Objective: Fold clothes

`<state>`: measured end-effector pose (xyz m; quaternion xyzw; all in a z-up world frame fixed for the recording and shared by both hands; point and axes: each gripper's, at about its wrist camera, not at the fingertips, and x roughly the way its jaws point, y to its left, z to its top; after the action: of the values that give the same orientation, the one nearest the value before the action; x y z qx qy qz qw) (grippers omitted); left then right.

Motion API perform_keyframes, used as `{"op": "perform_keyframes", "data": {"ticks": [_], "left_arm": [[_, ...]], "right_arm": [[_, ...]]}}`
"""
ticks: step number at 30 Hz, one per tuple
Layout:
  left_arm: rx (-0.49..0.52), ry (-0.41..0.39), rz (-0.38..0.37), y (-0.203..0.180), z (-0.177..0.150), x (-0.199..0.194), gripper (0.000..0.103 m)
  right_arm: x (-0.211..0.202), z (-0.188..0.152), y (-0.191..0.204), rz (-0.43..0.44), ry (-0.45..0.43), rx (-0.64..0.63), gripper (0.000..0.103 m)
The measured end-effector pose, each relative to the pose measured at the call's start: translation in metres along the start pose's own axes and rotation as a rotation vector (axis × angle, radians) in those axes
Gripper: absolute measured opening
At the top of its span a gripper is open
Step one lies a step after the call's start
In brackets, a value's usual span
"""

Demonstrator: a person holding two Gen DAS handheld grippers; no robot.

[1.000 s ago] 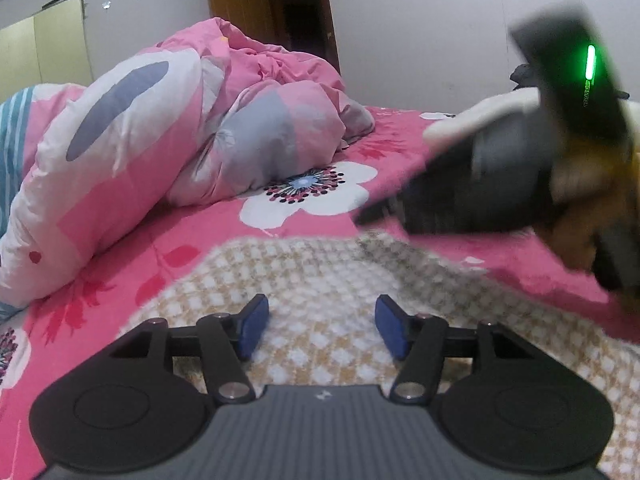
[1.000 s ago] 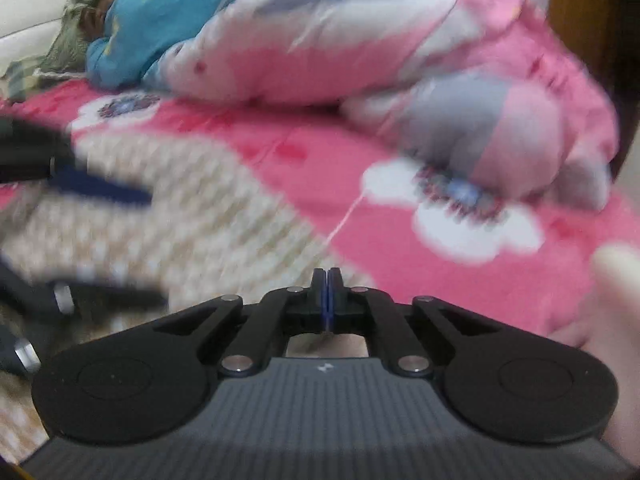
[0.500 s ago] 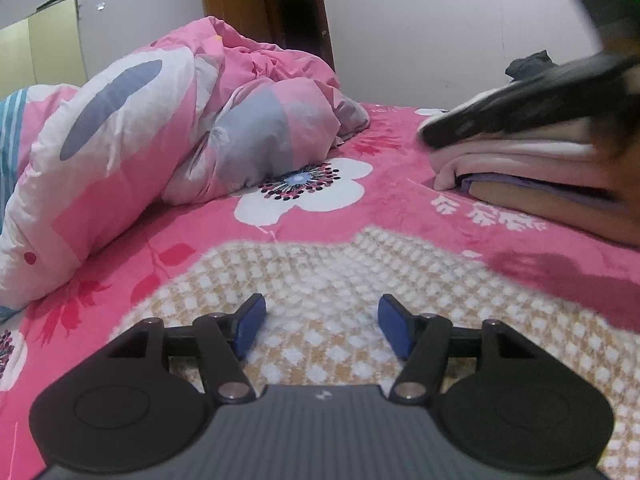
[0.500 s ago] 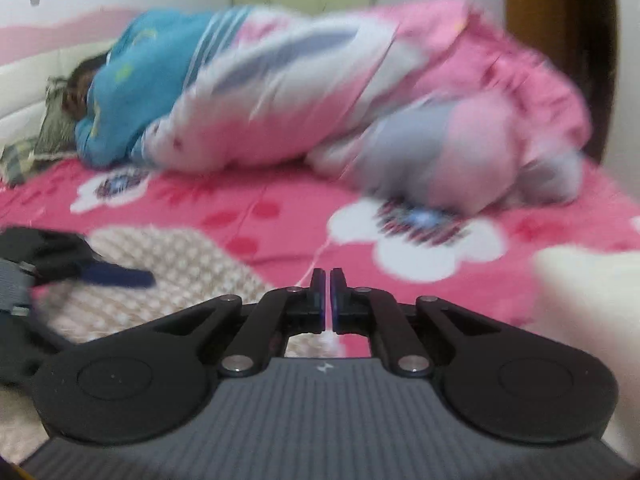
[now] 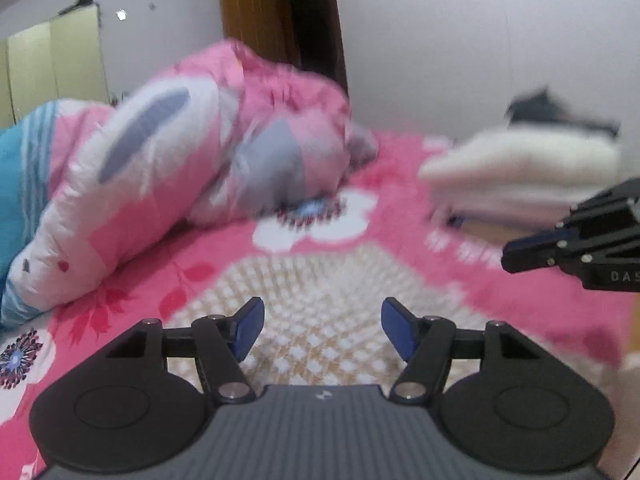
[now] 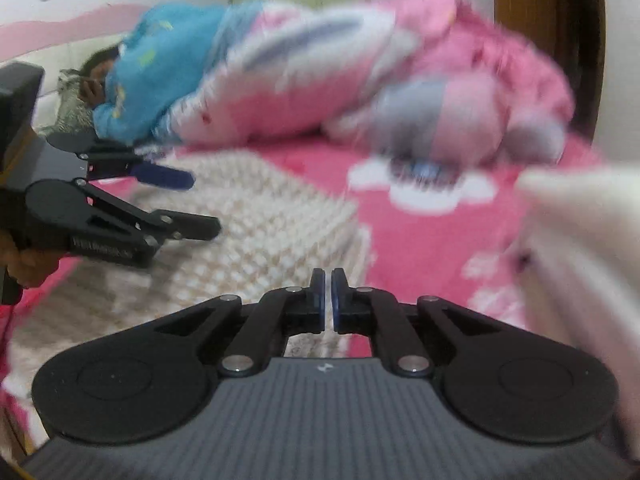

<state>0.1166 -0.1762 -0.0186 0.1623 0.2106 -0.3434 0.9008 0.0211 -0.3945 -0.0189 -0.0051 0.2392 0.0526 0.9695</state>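
my left gripper (image 5: pixel 322 330) hovers over the checked garment (image 5: pixel 320 300) on the bed (image 5: pixel 400 240), jaws opening, nothing between them. my right gripper (image 6: pixel 327 294) is closed and empty. folded clothes (image 5: pixel 520 168) sit stacked at 2 o'clock, so this piece looks folded but not stacked. only the right view shows a person (image 6: pixel 160 68) lying at 10 o'clock.

place: home bedroom
bed: pink floral sheet (image 5: pixel 328 236) under and ahead of the jaws
bedding: bunched pink quilt (image 5: pixel 192 168) ahead-left of the jaws
sleeper: person in blue top (image 6: pixel 160 68) lying far left
laundry: folded clothes stack (image 5: pixel 516 172) ahead-right
furniture: yellow wardrobe (image 5: pixel 56 60) at left wall; wooden door (image 5: pixel 280 28) behind quilt
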Motion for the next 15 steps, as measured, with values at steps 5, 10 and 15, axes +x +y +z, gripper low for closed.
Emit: {"op": "perform_keyframes", "data": {"ticks": [5, 10, 15], "left_arm": [[0.026, 0.054, -0.042, -0.023, -0.030, -0.029, 0.067], [0.366, 0.008, 0.116, -0.082, -0.087, -0.017, 0.081], [0.245, 0.007, 0.085, -0.062, -0.069, -0.043, 0.071]], "right_arm": [[-0.039, -0.015, 0.033, 0.096, -0.024, -0.062, 0.003], [0.019, -0.082, 0.059, 0.080, 0.144, -0.086, 0.001], [-0.012, -0.048, 0.064, 0.043, 0.126, -0.065, 0.002]]}}
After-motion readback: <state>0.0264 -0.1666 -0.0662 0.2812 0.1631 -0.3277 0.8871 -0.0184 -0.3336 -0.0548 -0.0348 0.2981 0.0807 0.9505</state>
